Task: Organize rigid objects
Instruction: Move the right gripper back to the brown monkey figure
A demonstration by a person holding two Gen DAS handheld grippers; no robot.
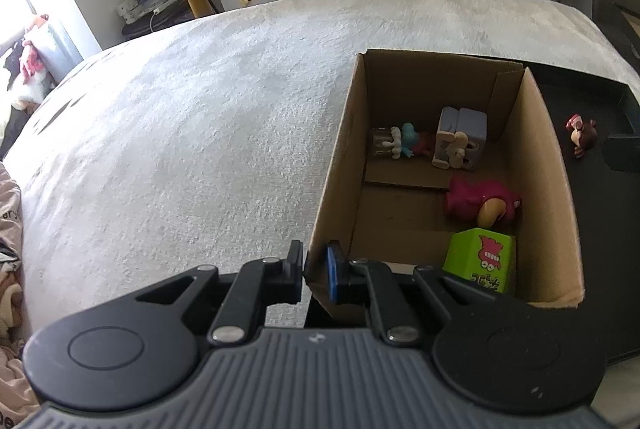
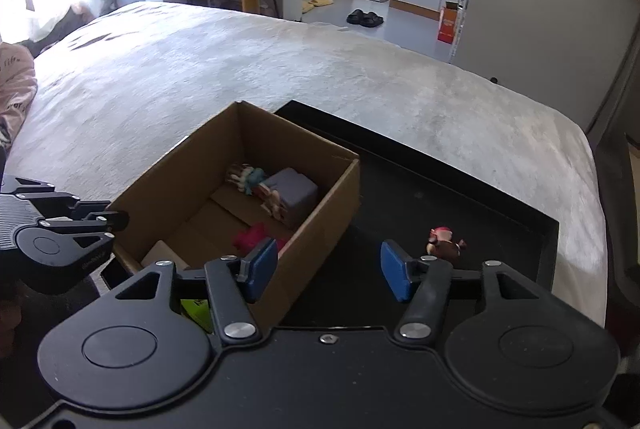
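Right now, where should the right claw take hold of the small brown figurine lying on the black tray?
Grip the brown figurine across its rounded brown body, coming down from above. It lies on its side on the black tray, clear of the cardboard box, and the open right claw looks wide enough.

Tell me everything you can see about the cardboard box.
The cardboard box is plain brown corrugated card, rectangular and open-topped, sitting upright on a black tray on the bed. Inside lie a green cube, a pink plush-looking figure, a grey block toy and a small blue-haired figure. The left tool is clamped on its near left wall corner.
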